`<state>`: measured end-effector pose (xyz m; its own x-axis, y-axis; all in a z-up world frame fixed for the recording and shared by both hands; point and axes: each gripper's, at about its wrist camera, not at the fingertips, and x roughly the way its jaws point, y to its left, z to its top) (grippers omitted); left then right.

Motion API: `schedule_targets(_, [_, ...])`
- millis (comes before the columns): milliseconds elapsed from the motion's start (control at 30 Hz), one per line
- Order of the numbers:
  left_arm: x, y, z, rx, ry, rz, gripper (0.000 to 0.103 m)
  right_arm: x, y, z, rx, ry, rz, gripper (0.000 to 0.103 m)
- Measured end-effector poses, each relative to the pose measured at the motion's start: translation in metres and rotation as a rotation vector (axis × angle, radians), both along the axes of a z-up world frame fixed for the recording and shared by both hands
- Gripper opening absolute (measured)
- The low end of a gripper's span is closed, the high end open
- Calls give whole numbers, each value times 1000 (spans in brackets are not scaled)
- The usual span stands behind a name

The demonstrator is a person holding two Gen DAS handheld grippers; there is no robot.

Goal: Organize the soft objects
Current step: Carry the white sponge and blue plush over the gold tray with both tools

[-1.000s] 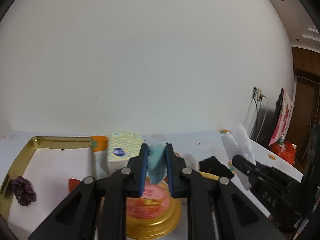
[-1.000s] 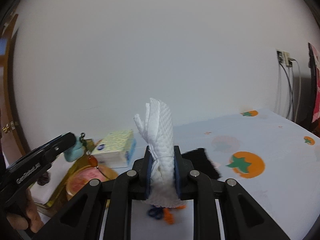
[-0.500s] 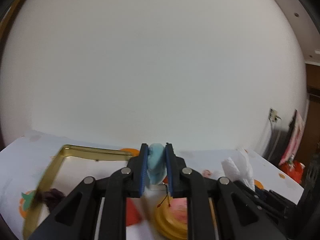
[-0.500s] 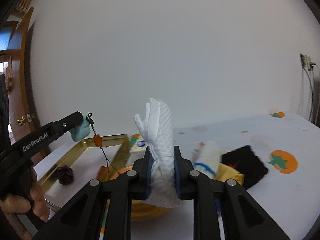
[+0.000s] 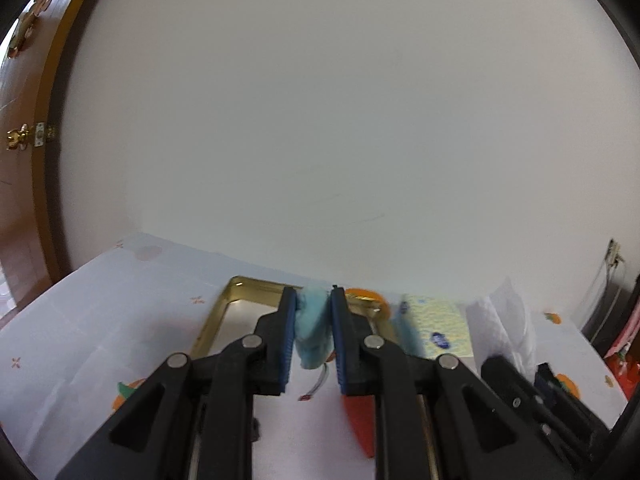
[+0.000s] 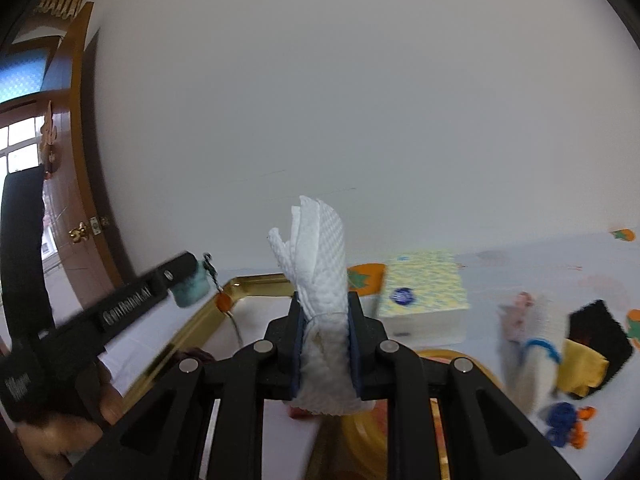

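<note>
Left tongs [image 5: 313,334] pinching blue plush [image 5: 314,330], right tongs [image 6: 324,334] clamping white netting [image 6: 320,280]; dangling cord [image 6: 234,322] liable to snag tray rim [image 6: 256,280] at eleven o'clock.

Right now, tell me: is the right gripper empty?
No, the right gripper is clamped on a white embossed foam net sleeve that stands up between its blue pads.

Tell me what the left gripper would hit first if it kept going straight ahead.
Probably the gold tray: the left gripper, shut on a blue soft toy, points slightly downward at its far rim; depth is unclear.
</note>
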<state>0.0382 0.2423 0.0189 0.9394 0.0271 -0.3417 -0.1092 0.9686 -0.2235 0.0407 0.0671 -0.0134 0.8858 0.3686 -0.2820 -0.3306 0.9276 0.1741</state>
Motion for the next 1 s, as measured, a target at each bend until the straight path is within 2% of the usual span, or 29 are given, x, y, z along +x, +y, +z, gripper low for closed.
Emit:
schedule_targets(300, [14, 5, -7, 20, 103, 50, 15, 42, 40, 5, -16, 126, 70, 21])
schedule_targets(700, [19, 9, -12, -5, 207, 80, 15, 95, 49, -12, 14, 365, 113, 21])
schedule_targets(1000, [28, 9, -26, 15, 288, 79, 15, 107, 61, -22, 8, 450, 107, 21])
